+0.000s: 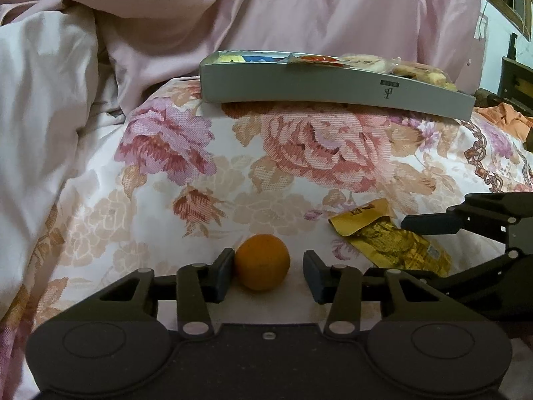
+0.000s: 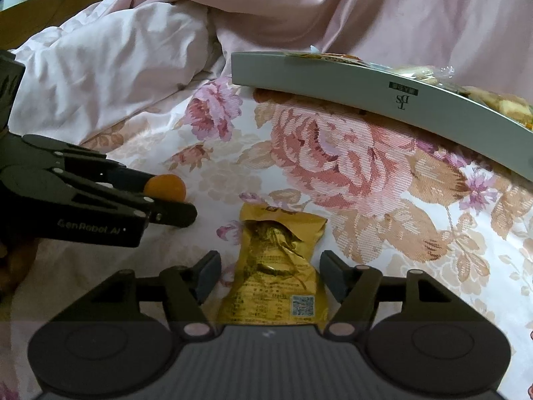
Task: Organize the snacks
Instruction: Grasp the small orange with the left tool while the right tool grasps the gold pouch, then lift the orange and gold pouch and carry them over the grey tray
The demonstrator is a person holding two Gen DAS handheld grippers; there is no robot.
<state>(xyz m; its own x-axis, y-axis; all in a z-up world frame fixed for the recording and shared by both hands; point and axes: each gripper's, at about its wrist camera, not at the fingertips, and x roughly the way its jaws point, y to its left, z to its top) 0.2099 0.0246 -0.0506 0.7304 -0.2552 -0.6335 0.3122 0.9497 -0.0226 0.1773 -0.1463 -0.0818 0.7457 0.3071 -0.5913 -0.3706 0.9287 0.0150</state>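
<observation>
Left gripper (image 1: 269,275) released, small round orange fruit (image 1: 262,262) between jaws, touching left pad only. Right gripper (image 2: 269,278) released, straddling crinkled gold foil snack packet (image 2: 278,270) beside fruit, on floral bedspread (image 1: 299,153).

Floral bedspread (image 1: 299,153), rumpled pink duvet (image 1: 299,6) behind; dim light.

Left gripper (image 1: 269,273) and right gripper (image 2: 269,276) angle downward side by side, jaws parted.

both wrists: low, close, facing grey box (image 1: 333,83) | shared: floral bedspread (image 2: 349,173)
</observation>
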